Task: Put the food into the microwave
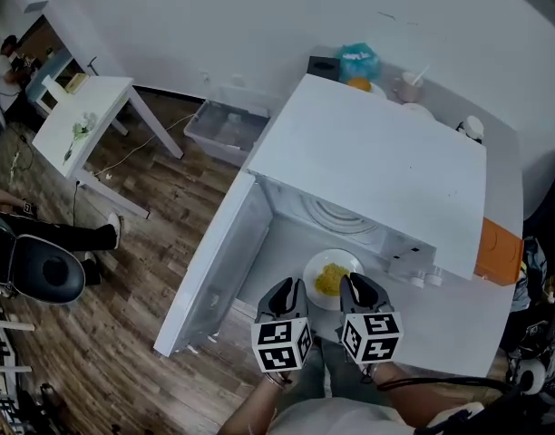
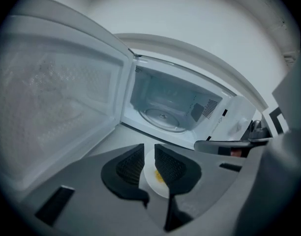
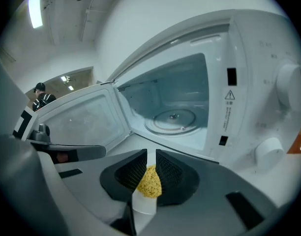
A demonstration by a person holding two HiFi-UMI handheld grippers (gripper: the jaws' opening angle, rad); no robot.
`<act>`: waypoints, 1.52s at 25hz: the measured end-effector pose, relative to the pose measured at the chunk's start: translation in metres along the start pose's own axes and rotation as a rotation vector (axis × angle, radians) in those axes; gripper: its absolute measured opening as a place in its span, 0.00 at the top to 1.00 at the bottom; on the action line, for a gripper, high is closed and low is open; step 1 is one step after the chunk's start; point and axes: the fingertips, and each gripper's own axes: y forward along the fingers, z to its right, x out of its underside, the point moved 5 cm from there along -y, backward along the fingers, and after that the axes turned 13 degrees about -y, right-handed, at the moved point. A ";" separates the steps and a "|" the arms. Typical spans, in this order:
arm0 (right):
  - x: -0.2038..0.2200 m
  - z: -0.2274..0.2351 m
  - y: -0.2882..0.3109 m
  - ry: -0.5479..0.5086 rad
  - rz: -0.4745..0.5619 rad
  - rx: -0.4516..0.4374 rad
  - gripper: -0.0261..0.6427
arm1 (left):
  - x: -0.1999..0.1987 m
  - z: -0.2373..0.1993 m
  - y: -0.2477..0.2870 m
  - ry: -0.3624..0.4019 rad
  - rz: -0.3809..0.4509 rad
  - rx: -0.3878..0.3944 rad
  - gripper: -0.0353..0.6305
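My left tongs (image 1: 289,288) (image 2: 149,159) are clenched on the left rim of the plate (image 1: 325,263) (image 2: 153,180). My right tongs (image 1: 355,284) (image 3: 150,166) are clamped on its right rim, with the yellow food (image 1: 330,279) (image 3: 150,183) showing between their jaws. The plate sits just in front of the microwave (image 1: 377,170), near its open mouth (not inside yet). The door (image 1: 214,270) swings out to the left, and the glass turntable (image 3: 172,119) lies bare farther in.

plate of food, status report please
Left tongs and right tongs shut on plate rim. Yellow food aboard, just outside open microwave. Door wide, turntable bare.
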 end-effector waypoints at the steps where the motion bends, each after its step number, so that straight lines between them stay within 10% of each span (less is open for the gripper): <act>1: 0.006 0.003 0.002 0.008 -0.010 0.009 0.90 | 0.004 -0.002 0.004 -0.002 -0.012 -0.003 0.85; 38: 0.075 0.051 0.033 0.115 -0.143 0.102 0.90 | 0.060 -0.020 0.057 -0.096 -0.168 -0.076 0.85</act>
